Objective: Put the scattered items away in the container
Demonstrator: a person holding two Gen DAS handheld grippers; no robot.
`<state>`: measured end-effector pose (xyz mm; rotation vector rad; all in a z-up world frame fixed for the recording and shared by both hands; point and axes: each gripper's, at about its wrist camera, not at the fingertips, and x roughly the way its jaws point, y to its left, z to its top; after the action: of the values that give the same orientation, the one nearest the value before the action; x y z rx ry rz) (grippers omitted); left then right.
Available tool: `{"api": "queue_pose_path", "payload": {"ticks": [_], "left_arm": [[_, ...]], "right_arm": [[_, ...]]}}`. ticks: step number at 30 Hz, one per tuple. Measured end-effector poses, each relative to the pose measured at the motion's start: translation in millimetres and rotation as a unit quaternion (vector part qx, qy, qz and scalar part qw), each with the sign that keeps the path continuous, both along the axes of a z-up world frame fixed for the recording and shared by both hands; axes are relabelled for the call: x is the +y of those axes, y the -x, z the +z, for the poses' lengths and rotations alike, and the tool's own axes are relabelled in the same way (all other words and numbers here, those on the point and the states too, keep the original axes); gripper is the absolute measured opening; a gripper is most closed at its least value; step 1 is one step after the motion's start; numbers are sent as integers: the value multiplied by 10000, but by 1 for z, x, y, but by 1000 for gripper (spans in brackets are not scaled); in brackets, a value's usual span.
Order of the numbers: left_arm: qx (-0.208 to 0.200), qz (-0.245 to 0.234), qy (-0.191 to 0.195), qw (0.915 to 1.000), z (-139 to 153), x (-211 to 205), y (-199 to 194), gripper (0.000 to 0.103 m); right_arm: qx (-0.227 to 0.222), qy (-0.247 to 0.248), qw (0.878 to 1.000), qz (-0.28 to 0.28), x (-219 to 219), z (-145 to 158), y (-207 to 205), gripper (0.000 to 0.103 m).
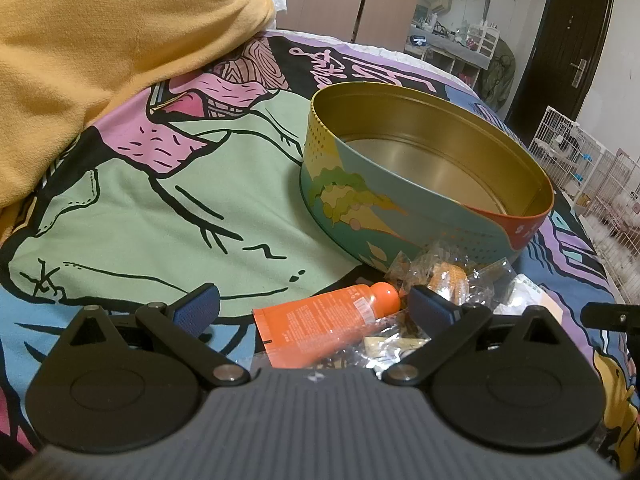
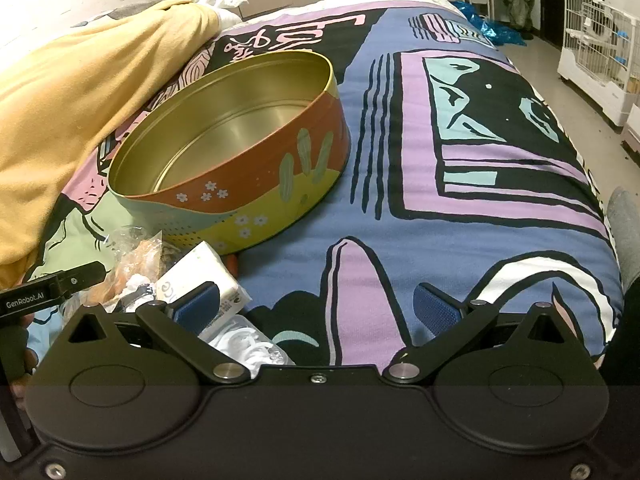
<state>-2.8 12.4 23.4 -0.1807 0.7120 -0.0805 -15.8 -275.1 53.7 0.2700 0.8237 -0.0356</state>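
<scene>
A bed point(image 2: 460, 216) with a cartoon-printed cover in purple, blue, green and black carries everything here. A large yellow blanket point(image 1: 100, 60) is heaped along its left side, rising above the other things and reaching close to the far wall of the tin. The round tin point(image 1: 400, 208), the container, sits open and empty on the cover, its gold inside bare and its outer wall painted teal, orange-red and yellow with leaves and small flowers. The scattered items lie in a heap just in front of its near wall: crinkled clear wrappers point(image 1: 452, 276) with orange snacks inside touch the tin's base, a white tissue pack point(image 2: 204, 268) lies beside them, and a clear bag of white cord point(image 2: 248, 344) lies nearest the right tool. An orange tube point(image 1: 320, 316) lies flat with its cap pointing toward the wrappers, partly overlapping a clear packet. The left tool point(image 1: 316, 306) has its fingers spread wide, the tube lying between them, untouched on the left; whether the right pad touches its cap cannot be told. The right tool point(image 2: 318, 306) is also spread wide over bare cover, its left pad in front of the tissue pack. A white wire cage point(image 2: 596, 64) stands on the floor to the right of the bed.
</scene>
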Motion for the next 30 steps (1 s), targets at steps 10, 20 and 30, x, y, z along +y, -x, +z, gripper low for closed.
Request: {"api": "queue_pose_path", "payload": {"ticks": [10,20,30], "left_arm": [[-19,19,58,10000,2,3,0,103],[-58,4,12,10000,3,4,2,103],[-181,-74,47,9998,10,2,10,103]], "right_arm": [[-6,1,10000,5,0,0,0,103],[-48,-58,10000,52,2,3,0,103],[-163,-174,9997,70,-1,7,5,103]]}}
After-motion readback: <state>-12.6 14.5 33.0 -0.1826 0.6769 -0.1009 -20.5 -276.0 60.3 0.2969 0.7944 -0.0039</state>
